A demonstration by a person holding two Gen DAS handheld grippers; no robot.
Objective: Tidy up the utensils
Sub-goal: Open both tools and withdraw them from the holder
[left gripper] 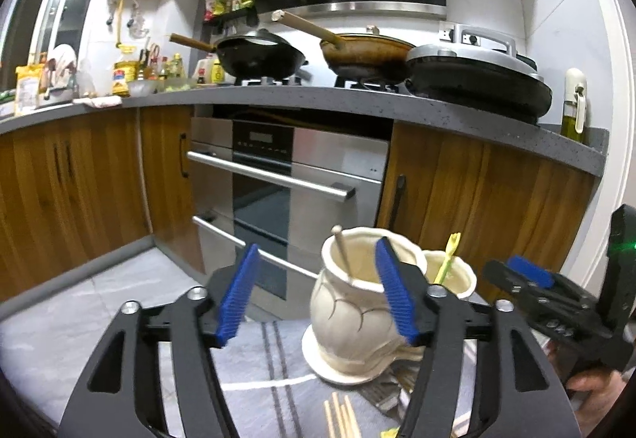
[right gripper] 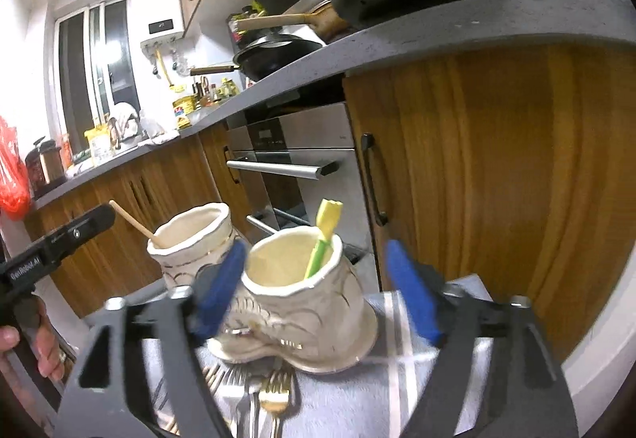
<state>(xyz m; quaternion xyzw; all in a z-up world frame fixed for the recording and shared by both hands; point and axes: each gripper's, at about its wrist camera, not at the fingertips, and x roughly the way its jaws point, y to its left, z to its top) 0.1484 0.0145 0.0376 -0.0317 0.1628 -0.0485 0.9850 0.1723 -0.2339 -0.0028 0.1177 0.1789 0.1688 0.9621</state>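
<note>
Both grippers aim slightly downward at the two cream ceramic holders on the striped cloth: I see the left gripper (left gripper: 316, 293) with fingers spread and empty, its right pad in front of the left holder (left gripper: 357, 303), which has a wooden chopstick (left gripper: 342, 251) in it. The right gripper (right gripper: 318, 289) is also wide open, straddling the right holder (right gripper: 306, 303) without gripping; a yellow-green utensil (right gripper: 324, 237) stands inside. Only the right view shows the forks (right gripper: 274, 394) lying lower centre; only the left view shows loose chopsticks (left gripper: 342, 418) at bottom centre.
</note>
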